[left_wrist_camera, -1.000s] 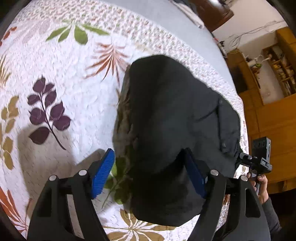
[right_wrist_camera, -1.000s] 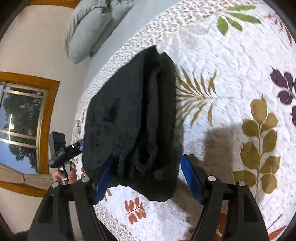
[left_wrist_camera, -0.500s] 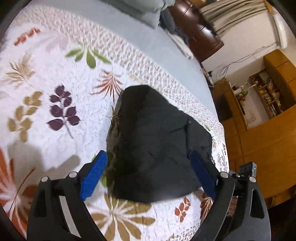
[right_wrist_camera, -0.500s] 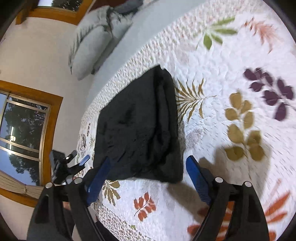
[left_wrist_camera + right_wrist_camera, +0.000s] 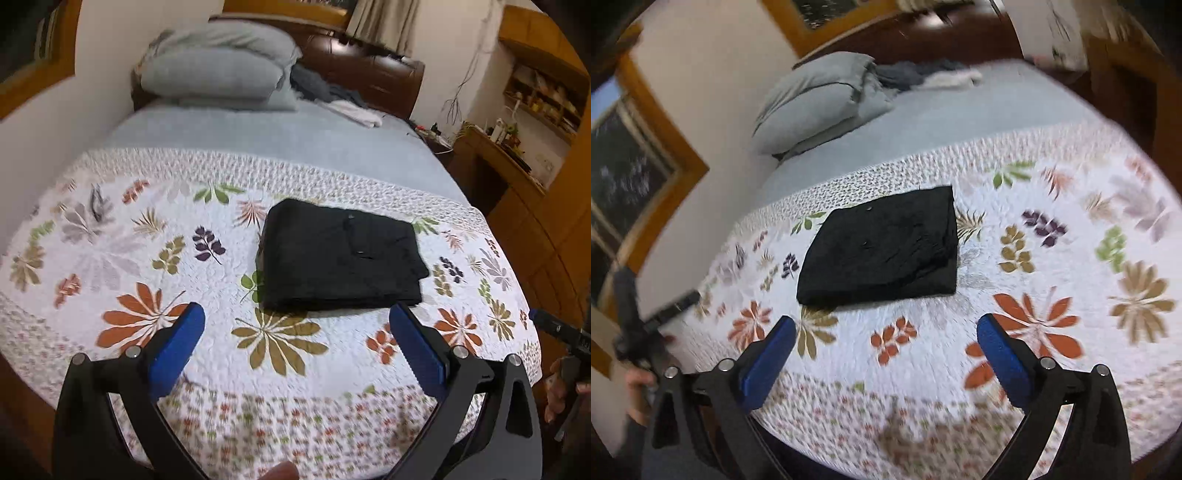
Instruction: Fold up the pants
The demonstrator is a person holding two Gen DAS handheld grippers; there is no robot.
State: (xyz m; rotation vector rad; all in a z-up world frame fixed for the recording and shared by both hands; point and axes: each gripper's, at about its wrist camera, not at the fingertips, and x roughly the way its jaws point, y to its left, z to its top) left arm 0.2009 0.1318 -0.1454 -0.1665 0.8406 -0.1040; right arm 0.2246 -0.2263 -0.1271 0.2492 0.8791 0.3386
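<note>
The black pants [image 5: 340, 254] lie folded into a flat rectangle on the floral quilt [image 5: 147, 258]; they also show in the right wrist view [image 5: 886, 247]. My left gripper [image 5: 295, 328] is open and empty, held above the quilt's near edge, short of the pants. My right gripper [image 5: 884, 338] is open and empty, also back from the pants near the quilt's edge. The right gripper's tip shows at the right edge of the left wrist view [image 5: 561, 328]. The left gripper shows at the left edge of the right wrist view [image 5: 631, 325].
Grey pillows [image 5: 218, 70] and loose clothes [image 5: 332, 96] lie at the head of the bed by a dark headboard [image 5: 369, 74]. A wooden desk and shelves [image 5: 517, 147] stand on the right. A wood-framed window [image 5: 624, 177] is on the wall.
Both grippers have pulled back and up from the pants, which were between their open fingers. The pants now lie folded farther away on the quilt.
</note>
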